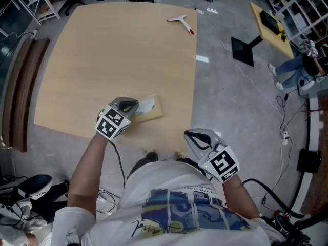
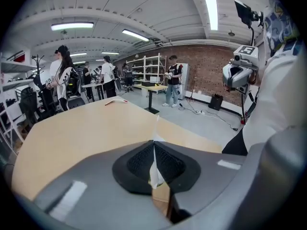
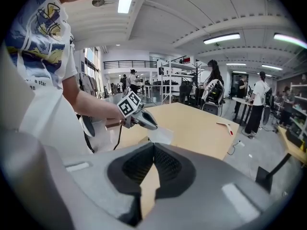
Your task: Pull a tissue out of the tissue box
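A low tan tissue box (image 1: 154, 114) lies near the front edge of the light wooden table (image 1: 118, 55). A white tissue (image 1: 147, 105) rises out of its top. My left gripper (image 1: 134, 106) is shut on that tissue; in the left gripper view the white sheet (image 2: 154, 171) is pinched between the dark pads of my left gripper (image 2: 154, 143). My right gripper (image 1: 189, 134) hangs off the table's front right edge, away from the box, shut and with nothing in it. The right gripper view looks past its closed jaws (image 3: 153, 145) at the left gripper (image 3: 140, 119) and the tissue (image 3: 160, 135).
A white tool with a red tip (image 1: 180, 20) lies at the table's far right corner. A dark curved bench (image 1: 20, 86) runs along the left. Cables and a black stand (image 1: 242, 50) sit on the grey floor to the right. People stand in the background.
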The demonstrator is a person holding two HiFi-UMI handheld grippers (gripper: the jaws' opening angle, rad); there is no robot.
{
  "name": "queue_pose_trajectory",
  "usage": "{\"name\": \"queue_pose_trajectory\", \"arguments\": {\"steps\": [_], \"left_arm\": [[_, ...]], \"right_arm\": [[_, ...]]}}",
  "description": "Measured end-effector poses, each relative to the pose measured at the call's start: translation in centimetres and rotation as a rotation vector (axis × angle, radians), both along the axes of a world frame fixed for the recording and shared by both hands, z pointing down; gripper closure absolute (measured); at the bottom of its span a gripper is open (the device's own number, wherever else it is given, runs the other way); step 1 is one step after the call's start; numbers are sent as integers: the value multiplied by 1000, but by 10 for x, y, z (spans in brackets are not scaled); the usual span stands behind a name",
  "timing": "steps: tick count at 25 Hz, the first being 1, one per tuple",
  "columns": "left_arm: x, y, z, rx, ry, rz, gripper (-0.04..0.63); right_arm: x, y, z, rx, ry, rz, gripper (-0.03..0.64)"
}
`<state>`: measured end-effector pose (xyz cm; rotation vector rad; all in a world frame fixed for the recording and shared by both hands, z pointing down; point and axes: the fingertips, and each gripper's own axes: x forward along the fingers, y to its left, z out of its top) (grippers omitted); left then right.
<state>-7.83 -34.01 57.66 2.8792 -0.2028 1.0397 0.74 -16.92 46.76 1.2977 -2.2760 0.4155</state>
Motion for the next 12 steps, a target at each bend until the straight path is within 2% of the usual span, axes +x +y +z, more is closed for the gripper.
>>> {"name": "queue_pose_trajectory", "arguments": {"steps": [12], "left_arm": [[9, 26, -19, 60, -26, -81, 592]], "right_arm": [[28, 19, 0, 22, -60, -81, 614]]}}
